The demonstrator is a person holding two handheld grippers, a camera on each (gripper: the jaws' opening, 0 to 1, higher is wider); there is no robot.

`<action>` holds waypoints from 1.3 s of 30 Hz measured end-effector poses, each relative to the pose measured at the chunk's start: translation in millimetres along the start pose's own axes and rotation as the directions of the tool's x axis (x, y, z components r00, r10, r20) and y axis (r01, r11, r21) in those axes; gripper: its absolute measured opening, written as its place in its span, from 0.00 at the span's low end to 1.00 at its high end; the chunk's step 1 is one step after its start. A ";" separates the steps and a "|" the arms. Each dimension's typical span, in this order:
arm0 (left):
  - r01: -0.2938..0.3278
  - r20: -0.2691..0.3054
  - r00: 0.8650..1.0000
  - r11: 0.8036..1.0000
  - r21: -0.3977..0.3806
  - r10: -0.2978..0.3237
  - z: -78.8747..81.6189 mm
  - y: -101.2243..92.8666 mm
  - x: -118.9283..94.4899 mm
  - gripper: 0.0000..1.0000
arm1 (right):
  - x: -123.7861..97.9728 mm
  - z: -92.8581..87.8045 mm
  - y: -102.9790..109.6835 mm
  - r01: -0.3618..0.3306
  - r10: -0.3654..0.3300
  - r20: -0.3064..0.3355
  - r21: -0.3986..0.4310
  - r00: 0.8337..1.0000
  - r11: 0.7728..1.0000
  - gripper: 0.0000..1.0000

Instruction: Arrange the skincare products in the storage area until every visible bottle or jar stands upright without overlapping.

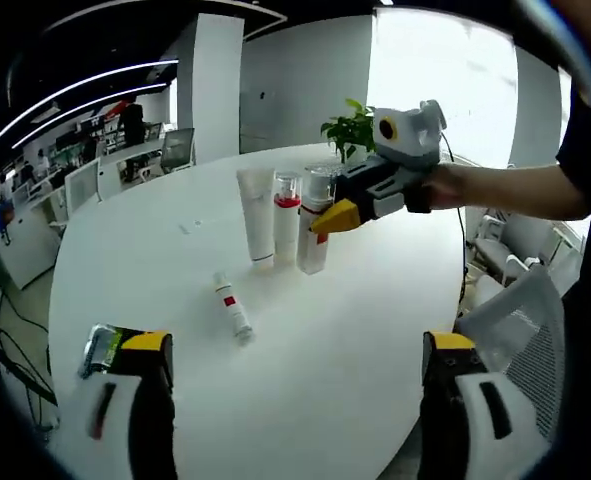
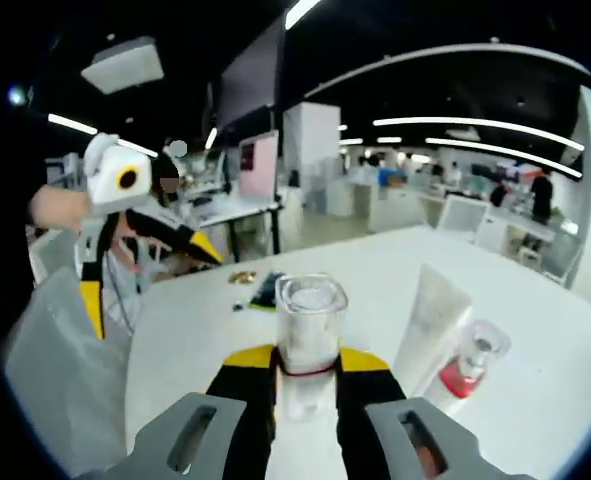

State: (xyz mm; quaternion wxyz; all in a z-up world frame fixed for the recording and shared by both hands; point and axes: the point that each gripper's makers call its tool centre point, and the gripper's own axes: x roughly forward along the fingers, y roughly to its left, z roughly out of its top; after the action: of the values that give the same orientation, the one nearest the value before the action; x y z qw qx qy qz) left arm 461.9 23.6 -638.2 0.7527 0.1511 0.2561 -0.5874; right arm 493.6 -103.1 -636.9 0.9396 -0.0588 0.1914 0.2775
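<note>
A: On the left, why is the small white tube with a red band (image 1: 232, 306) flat on the round white worktop (image 1: 155, 250)?

B: It's not stood up yet. The left tongs (image 1: 295, 385) hang wide open above it, likely ready.

A: And rightward?

B: The white squeeze tube (image 1: 257, 217) and red-filled clear bottle (image 1: 287, 214) stand upright. The right tongs (image 2: 301, 372) clamp the clear bottle with red band (image 2: 307, 338), probably steadying it upright alongside.

Left hand-held gripper (image 1: 295, 375): jaws wide apart, nothing between them, held low over the tabletop (image 1: 355, 330). Right hand-held gripper (image 2: 306, 372): jaws closed on a clear bottle (image 2: 308, 335), bottle upright. In left gripper view, person's hand (image 1: 445, 187) grips its body, forearm reaching in from the right.
</note>
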 end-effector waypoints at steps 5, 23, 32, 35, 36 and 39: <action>-0.012 -0.011 1.000 1.000 -0.005 0.012 -2.2 9.7 1.1 0.98 | 8.2 -7.8 -8.4 -0.001 0.002 -0.005 0.003 1.000 1.000 0.15; -0.022 -0.070 0.997 0.998 -0.056 0.018 -30.6 27.9 14.7 0.95 | 38.7 -45.5 -41.0 0.016 -0.016 -0.035 -0.006 0.999 1.000 0.15; -0.039 -0.091 0.995 0.996 -0.078 0.032 -41.9 35.5 17.7 0.95 | 49.1 -59.7 -45.3 0.010 -0.011 -0.059 -0.011 0.998 1.000 0.15; -0.040 -0.095 0.995 0.995 -0.086 0.032 -45.2 36.7 19.0 0.95 | 51.2 -62.3 -48.2 0.021 -0.021 -0.059 -0.011 0.998 1.000 0.15; -0.040 -0.099 0.995 0.995 -0.086 0.032 -46.3 36.9 19.9 0.95 | 51.8 -63.1 -48.8 0.022 -0.023 -0.062 -0.010 0.998 1.000 0.15; -0.037 -0.110 0.993 0.996 -0.079 0.028 -49.1 35.9 21.4 0.95 | 52.9 -66.2 -49.6 0.028 -0.028 -0.065 -0.007 0.997 1.000 0.15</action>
State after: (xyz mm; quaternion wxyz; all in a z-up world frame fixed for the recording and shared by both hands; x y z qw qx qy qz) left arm 490.0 41.8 -693.3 0.7526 0.1566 0.3179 -0.5549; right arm 539.8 -132.7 -718.4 0.9365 -0.0732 0.2204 0.2628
